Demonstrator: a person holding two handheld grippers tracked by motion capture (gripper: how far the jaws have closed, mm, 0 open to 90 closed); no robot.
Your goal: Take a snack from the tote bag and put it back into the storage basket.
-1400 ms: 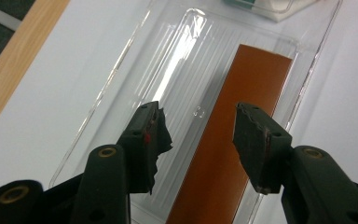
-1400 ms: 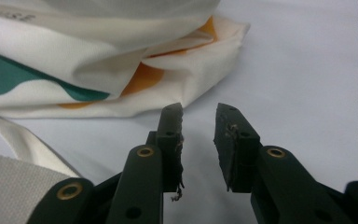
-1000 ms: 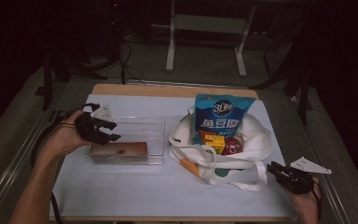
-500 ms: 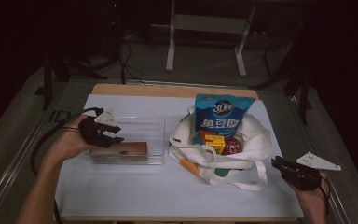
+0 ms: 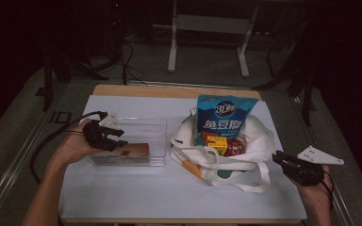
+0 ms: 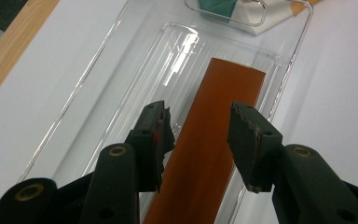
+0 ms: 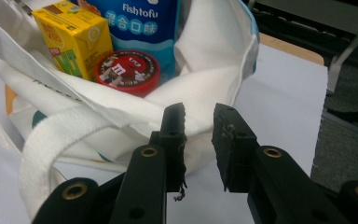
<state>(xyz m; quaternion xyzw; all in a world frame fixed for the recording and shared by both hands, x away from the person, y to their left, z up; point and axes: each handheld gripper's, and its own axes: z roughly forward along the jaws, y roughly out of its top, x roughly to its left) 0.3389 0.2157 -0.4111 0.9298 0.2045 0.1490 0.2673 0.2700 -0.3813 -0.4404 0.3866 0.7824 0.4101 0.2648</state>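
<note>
Since the left gripper (image 6: 200, 140) is hovering right over the clear plastic tray (image 5: 156, 141), that's the landmark for everything here. Inside the tray lies a flat brown bar (image 6: 214, 140), pushed toward the tray's near long wall, and its long axis runs along the tray's length. In the left gripper view the bar stretches straight away between the 2 jaws, which are spread wide with nothing in them, so they straddle its narrow width rather than its length. My guess is a straight drop would let them pinch it across the short side.

The right gripper (image 5: 285, 162) is well off to the tray's right, past the white tote bag (image 5: 259, 141), jaws parted a little and empty, aimed at the bag's cloth. So the left hand is clearly the nearer 1 for the bar.
</note>
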